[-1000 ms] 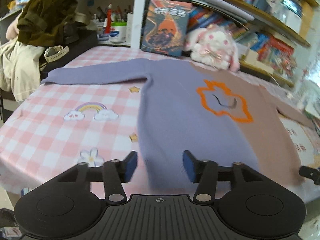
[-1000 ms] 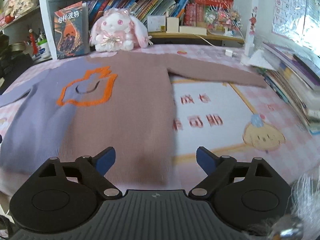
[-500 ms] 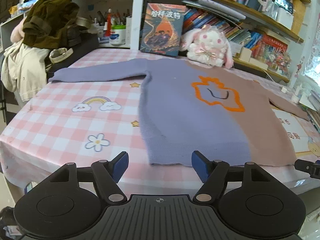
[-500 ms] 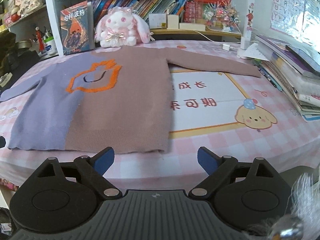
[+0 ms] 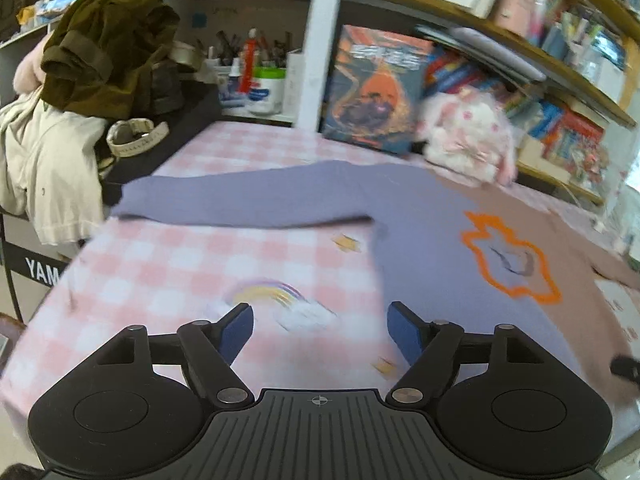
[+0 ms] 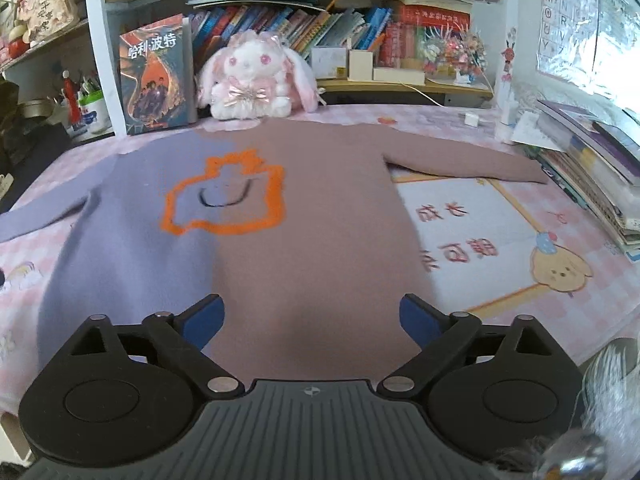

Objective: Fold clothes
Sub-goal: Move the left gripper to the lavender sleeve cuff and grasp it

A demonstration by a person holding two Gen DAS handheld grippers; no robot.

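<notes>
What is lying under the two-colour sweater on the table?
The sweater lies flat on a pink checked tablecloth printed with a rainbow and a cartoon dog. Whatever print lies beneath the sweater's body is covered.

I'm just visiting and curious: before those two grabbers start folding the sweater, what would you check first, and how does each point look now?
1. Sweater lies flat, sleeves spread: ok.
2. Left gripper open, nothing between its jaws, which have just been opening: ok.
3. Right gripper open and empty, jaws just been opening too: ok.
4. Purple sleeve free to lift: ok.
5. Plush rabbit clear of the collar: cannot tell, it sits very close.
6. Near hem visible for gripping: not ok, the grippers hide it.
</notes>
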